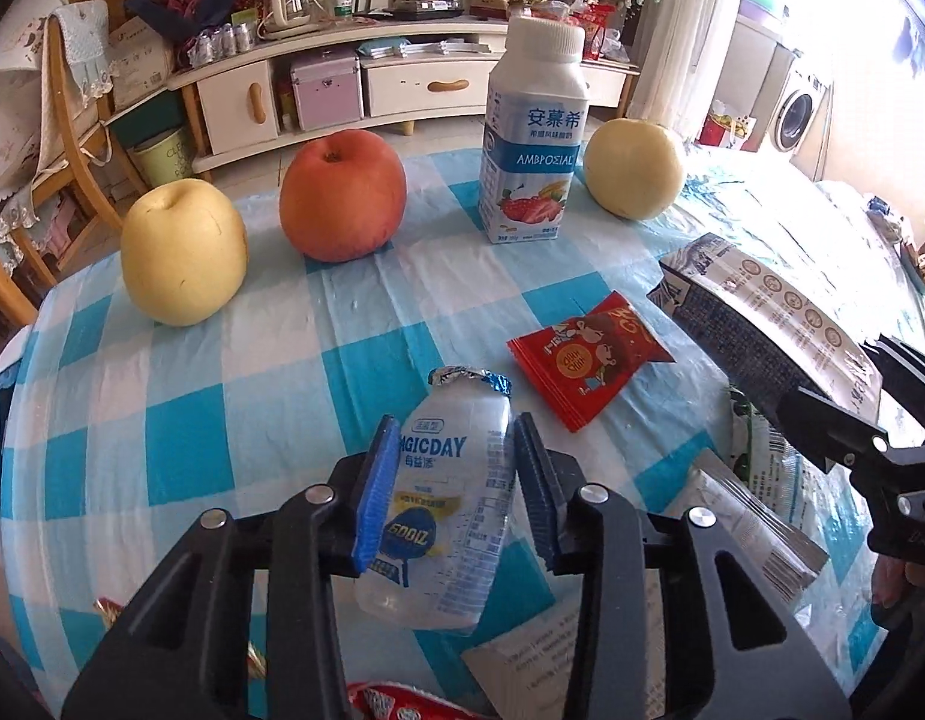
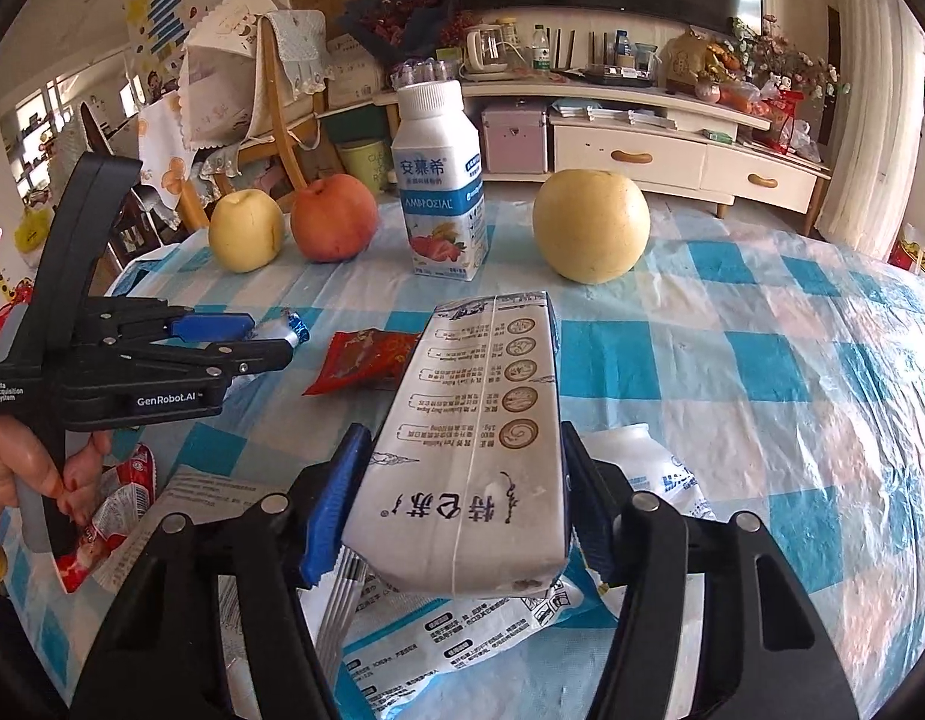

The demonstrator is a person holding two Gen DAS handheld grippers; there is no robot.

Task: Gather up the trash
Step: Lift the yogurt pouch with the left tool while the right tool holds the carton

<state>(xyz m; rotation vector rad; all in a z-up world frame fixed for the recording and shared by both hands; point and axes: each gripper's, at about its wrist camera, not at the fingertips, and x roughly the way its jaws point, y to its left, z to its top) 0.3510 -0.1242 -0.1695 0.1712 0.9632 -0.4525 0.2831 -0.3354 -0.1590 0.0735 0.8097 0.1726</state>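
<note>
Item: small translucent plastic drink bottle (image 1: pixel 450 498), empty, printed "MAGICDAY" in blue, with a crumpled blue-and-silver foil lid at its neck. It was raised off the blue-and-white checked tablecloth (image 1: pixel 180 444), nearer the onlooker than the tall white yogurt bottle (image 1: pixel 531 132), which stood capped and upright with a strawberry label.

Item: flattened white milk carton (image 2: pixel 480 450), printed with black script and a column of round brown emblems, its far end creased. It was also raised off the cloth, on the near side of the yogurt bottle.

Tool: left gripper (image 1: pixel 450 483), black with blue pads, narrowed onto the drink bottle, one pad against each flank. A hand (image 2: pixel 36 474) held its handle.

Tool: right gripper (image 2: pixel 462 498), same make, closed partway onto the carton's two long sides.

Loose on the cloth: a red snack wrapper (image 1: pixel 588 360) between the yogurt bottle and the drink bottle; a blue-and-white plastic packet (image 2: pixel 462 630) lying under the carton; a second pale plastic bottle (image 2: pixel 648 456) lying just beside the right gripper.

Beside the yogurt bottle: a red apple (image 1: pixel 342 195) and a yellow pear (image 1: pixel 183 252) to one side, a second yellow pear (image 1: pixel 633 168) to the other.
</note>
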